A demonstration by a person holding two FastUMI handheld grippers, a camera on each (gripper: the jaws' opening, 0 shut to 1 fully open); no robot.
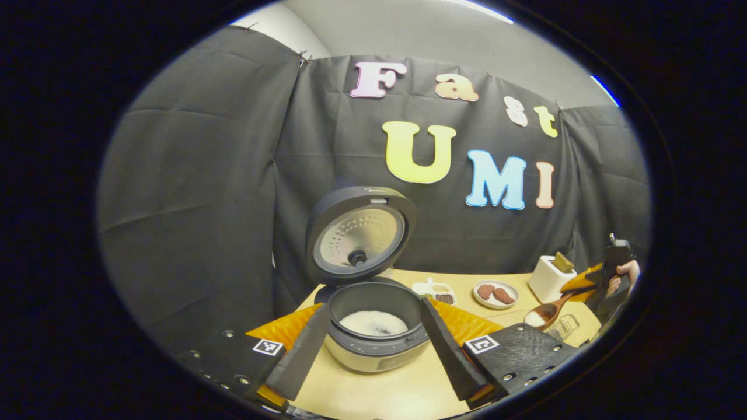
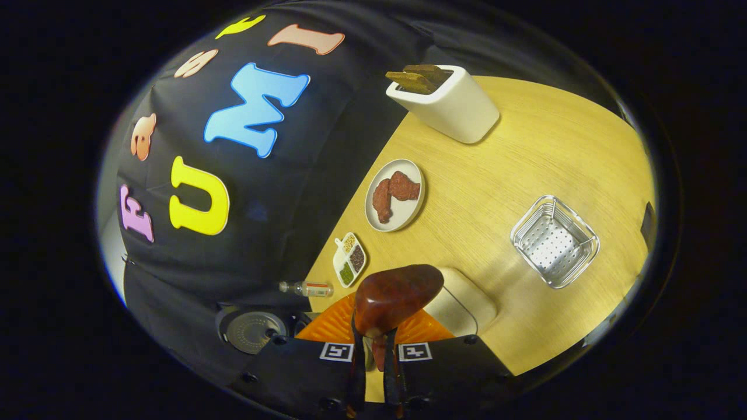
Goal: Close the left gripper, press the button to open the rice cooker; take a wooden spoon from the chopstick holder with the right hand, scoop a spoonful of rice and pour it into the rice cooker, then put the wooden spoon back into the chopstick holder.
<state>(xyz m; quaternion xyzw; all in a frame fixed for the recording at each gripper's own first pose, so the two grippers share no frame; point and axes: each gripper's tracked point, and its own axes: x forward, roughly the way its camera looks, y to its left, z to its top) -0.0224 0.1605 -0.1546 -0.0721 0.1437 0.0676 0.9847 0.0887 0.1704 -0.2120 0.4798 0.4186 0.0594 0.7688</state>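
The round grey rice cooker point(image 1: 376, 338) stands on the pale wooden table with its lid point(image 1: 359, 233) swung up and back, white rice lying in its dark inner pot. The brown wooden spoon point(image 1: 548, 312) hangs off to the cooker's right, its bowl loaded with white rice. The white, box-shaped chopstick holder point(image 2: 449, 105) stands farther back, wooden utensils poking out.

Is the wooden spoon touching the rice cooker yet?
Apart. In the left gripper view the brown wooden spoon, carrying rice, hangs well right of the open dark rice cooker, bare table between.
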